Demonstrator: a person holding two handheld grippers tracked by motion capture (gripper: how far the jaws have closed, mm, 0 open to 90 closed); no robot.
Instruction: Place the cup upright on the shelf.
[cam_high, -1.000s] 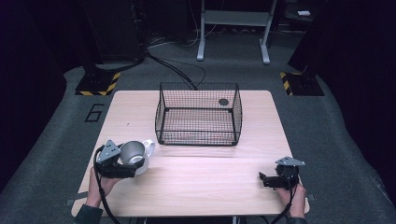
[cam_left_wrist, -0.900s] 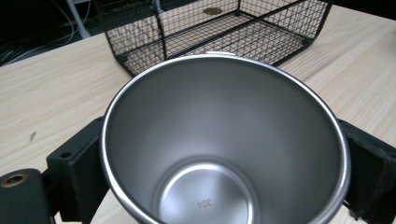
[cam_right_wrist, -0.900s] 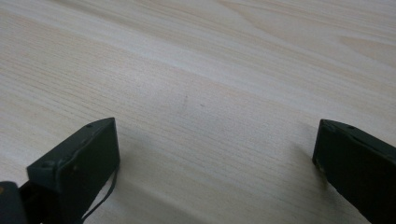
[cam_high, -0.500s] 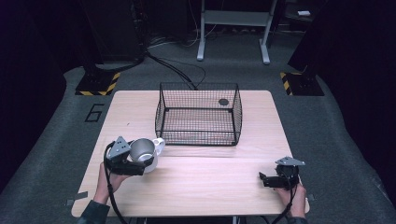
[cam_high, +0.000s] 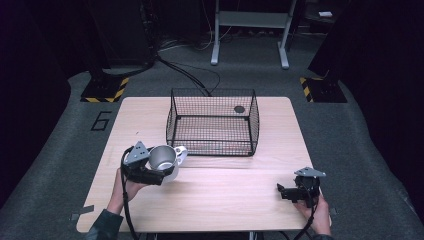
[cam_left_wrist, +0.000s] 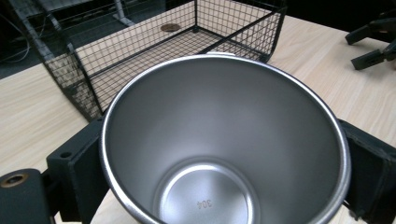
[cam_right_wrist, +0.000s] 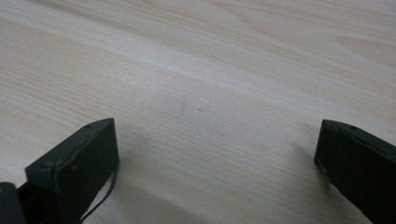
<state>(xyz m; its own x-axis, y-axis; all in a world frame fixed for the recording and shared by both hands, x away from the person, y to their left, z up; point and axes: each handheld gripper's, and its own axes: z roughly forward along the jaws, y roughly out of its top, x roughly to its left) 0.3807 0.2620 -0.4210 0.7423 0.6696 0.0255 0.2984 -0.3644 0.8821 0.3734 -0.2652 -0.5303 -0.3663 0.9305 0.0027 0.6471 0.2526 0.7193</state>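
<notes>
We hold two handheld grippers over a pale wooden table (cam_high: 210, 200), and we describe it from the near edge outward. Near the near right corner, our right gripper (cam_high: 290, 192) rests low over bare wood with its jaws spread wide apart and nothing between them; it has stayed put over the last second. Toward the near left, our left gripper (cam_high: 150, 172) has its jaws clamped on the outside of a stainless steel cup (cam_high: 161, 158), one jaw pressed on each side of the wall. The cup is tilted so its open mouth faces us and it is empty inside. This is what has changed: a second ago the cup sat closer to the table's left edge, and it has since been carried inward and away from us, so it now hangs just short of the near left corner of a black wire basket (cam_high: 212, 122). We judge that the cup is on its way into the basket and has yet to clear the wire rim. The basket stands at the middle of the table toward its far edge, with a small dark round disc (cam_high: 239, 109) lying inside near its far right corner. Readable writing: "304" is stamped on the cup's inner bottom (cam_left_wrist: 204, 203), and a large "6" (cam_high: 101, 120) is marked on the grey floor beyond the table's left edge.
</notes>
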